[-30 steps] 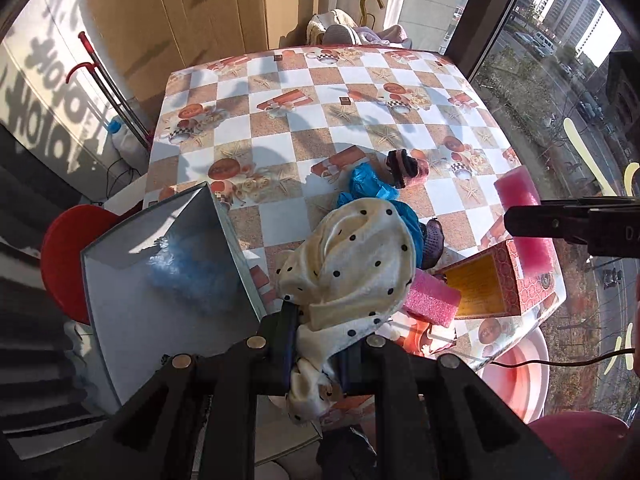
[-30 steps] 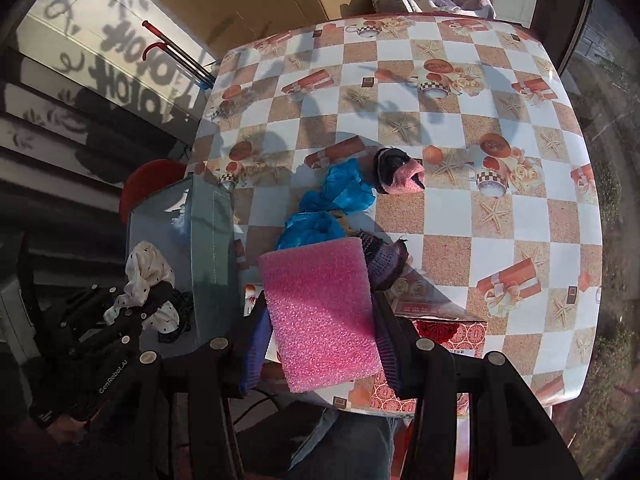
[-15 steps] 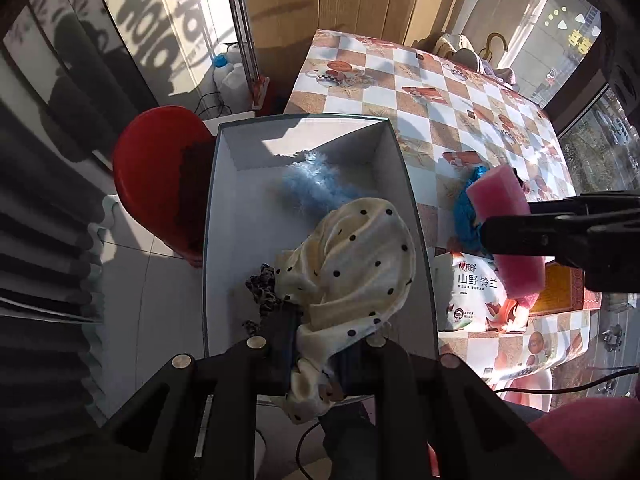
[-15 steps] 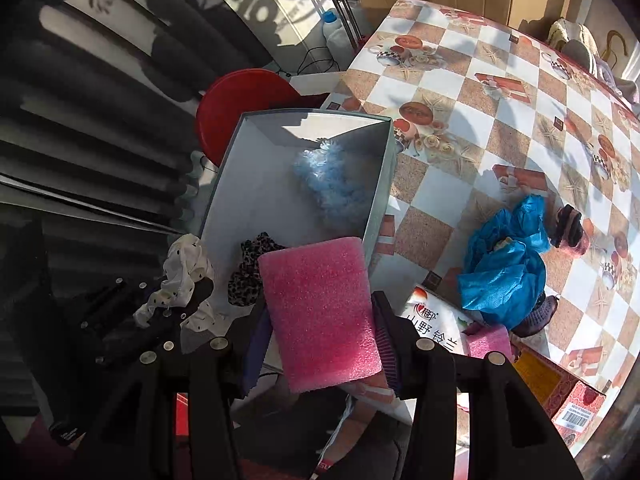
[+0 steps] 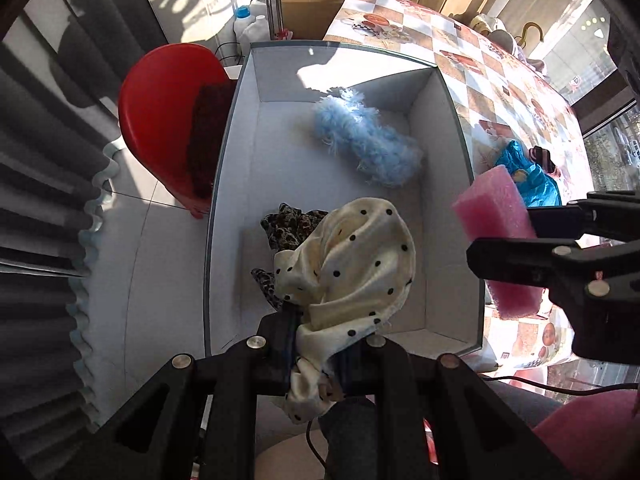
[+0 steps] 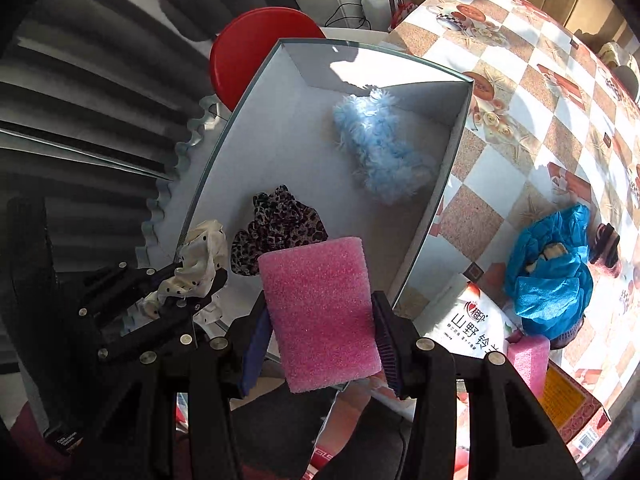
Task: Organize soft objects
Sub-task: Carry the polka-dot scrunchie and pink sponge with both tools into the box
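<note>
Holding both loads over the grey box (image 5: 236, 184), I have my left gripper (image 5: 320, 344) clamped tight on the cream polka-dot cloth (image 5: 352, 264) and my right gripper (image 6: 320, 340) clamped on the pink foam block (image 6: 320, 316), its jaws partly apart because the block fills the gap between the pads.

The box stands beside the checked tablecloth (image 6: 520, 92). A fluffy light-blue piece (image 5: 368, 144) lies toward its far end and a leopard-print scrunchie (image 6: 276, 228) nearer the middle.

What counts for the drop is where each load sits against the rim. In the left wrist view the cloth hangs over the near half of the box floor, just over the scrunchie, so I judge that letting go would land it inside. The foam block sits at the box's near right corner, its long axis running away from me toward the far end; I judge it needs to go a little further left, inside the right wall, before I let go. The left hand is the better placed.
</note>
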`<state>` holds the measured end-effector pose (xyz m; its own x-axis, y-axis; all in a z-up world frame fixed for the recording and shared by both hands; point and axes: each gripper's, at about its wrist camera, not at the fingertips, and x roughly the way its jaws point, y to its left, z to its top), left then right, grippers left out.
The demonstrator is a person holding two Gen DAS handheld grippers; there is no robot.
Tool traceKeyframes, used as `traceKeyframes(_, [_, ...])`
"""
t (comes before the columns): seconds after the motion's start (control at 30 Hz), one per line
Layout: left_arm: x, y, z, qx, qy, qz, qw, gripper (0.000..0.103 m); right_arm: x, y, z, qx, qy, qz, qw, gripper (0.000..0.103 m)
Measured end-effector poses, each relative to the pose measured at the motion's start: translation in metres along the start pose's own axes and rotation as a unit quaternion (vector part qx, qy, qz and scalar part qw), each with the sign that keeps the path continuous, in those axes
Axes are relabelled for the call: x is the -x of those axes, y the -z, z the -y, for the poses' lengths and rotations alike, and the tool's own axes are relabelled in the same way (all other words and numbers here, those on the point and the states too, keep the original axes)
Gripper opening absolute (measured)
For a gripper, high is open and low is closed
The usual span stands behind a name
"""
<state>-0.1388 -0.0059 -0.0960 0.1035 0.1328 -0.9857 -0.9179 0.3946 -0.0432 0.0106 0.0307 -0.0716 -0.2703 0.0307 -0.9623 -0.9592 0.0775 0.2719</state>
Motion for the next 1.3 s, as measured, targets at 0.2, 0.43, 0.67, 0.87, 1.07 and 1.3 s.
traceKeyframes(0.2, [-0.012,0.001,0.001,-0.003,-0.008,-0.011,0.9999,0.018,-0.013,-0.009,0.004,0.003,0.005,-0.007,1.0,0.05])
traceKeyframes(0.43, [-0.026,-0.002,0.005,-0.009,-0.013,-0.021,0.9997,0.018,-0.035,-0.052,0.009,0.011,0.023,-0.009,1.0,0.05])
traceKeyframes(0.67, [-0.05,-0.002,0.004,0.002,-0.017,-0.049,0.9987,0.018,-0.081,-0.064,0.014,0.004,0.035,-0.062,0.997,0.05])
traceKeyframes(0.87, [-0.063,0.006,0.009,-0.007,-0.014,-0.06,0.9981,0.018,-0.087,-0.045,0.022,-0.006,0.044,-0.075,0.996,0.05])
traceKeyframes(1.07, [-0.071,0.004,0.011,-0.015,-0.013,-0.066,0.9976,0.018,-0.086,-0.037,0.026,-0.028,0.053,-0.073,0.996,0.05])
traceKeyframes(1.3, [-0.075,0.005,0.006,-0.021,-0.017,-0.07,0.9972,0.018,-0.089,-0.033,0.03,-0.059,0.045,-0.087,0.993,0.05])
